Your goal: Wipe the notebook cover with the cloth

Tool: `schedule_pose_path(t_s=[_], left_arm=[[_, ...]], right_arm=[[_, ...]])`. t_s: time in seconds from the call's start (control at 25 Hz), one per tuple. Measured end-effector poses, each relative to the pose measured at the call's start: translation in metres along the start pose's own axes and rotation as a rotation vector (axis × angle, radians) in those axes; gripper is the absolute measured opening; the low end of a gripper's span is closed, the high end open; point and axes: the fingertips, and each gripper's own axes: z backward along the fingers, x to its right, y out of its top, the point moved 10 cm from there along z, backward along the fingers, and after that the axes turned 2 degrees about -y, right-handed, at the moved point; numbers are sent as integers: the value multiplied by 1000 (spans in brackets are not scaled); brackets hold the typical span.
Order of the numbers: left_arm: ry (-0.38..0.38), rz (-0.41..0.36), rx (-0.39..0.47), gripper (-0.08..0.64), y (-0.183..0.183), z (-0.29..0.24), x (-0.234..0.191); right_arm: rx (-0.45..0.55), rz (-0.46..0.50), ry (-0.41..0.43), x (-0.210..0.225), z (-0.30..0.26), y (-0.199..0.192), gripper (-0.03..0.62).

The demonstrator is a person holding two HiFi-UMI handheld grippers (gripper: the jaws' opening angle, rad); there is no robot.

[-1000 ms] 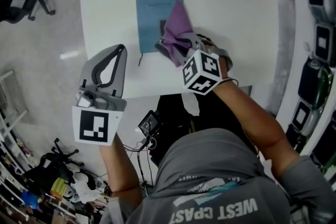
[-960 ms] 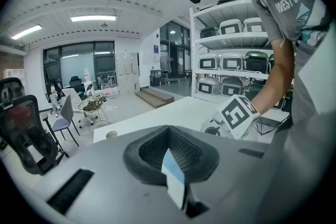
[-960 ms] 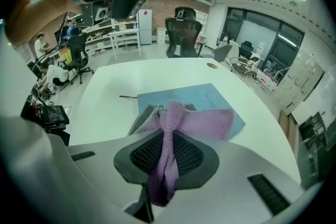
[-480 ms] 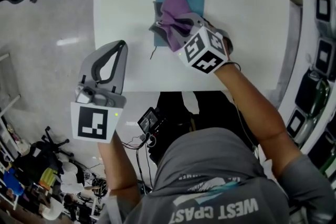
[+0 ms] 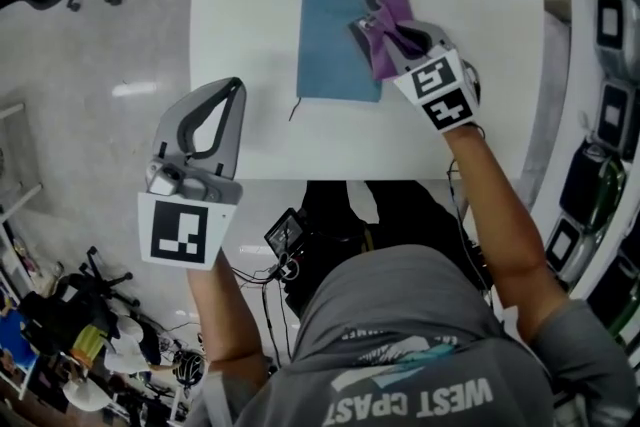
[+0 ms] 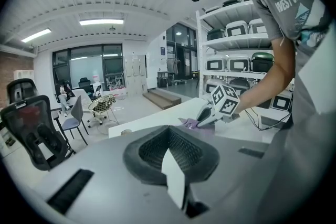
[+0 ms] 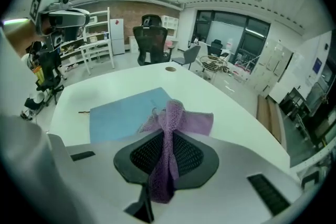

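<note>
clamped narrow in the right gripper (image 7: 165,152): one purple cloth (image 7: 176,115), spilling onto the right edge of one blue notebook (image 5: 335,55), flat on the one table (image 5: 250,25). jaws of the left gripper (image 5: 222,105) together, empty, at the table's near left corner. two grippers in all. only in the right gripper view: cloth running through the jaws. only in the left gripper view: shelves (image 6: 226,39) of bins at right. right arm stretched far, left bent near.
</note>
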Motion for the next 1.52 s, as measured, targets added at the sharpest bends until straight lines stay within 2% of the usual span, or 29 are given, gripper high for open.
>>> schedule_pose_path(t_s=[0.28, 0.56, 0.72, 0.92, 1.04, 1.28, 1.36, 1.4, 1.52], left_arm=[[7, -51, 16, 2, 29, 1, 11], [13, -112, 24, 3, 57, 5, 34], [24, -156, 32, 3, 73, 13, 46], [42, -210, 47, 3, 97, 21, 67], [52, -238, 56, 3, 110, 28, 78], [68, -294, 97, 3, 136, 44, 103], [70, -315, 106, 3, 145, 48, 113], [71, -325, 111, 3, 148, 50, 117], [70, -351, 121, 3, 158, 54, 130]], right_arm=[[-75, -93, -120, 55, 49, -58, 75], [-199, -174, -216, 91, 82, -145, 77], [-229, -209, -211, 95, 84, -181, 81], [-213, -244, -154, 98, 82, -196, 119], [-178, -249, -132, 101, 89, -190, 178], [-44, -228, -174, 105, 137, -167, 178], [29, -212, -183, 106, 162, -154, 132], [72, -200, -180, 105, 176, -145, 72], [222, -152, -144, 101, 220, -110, 38]])
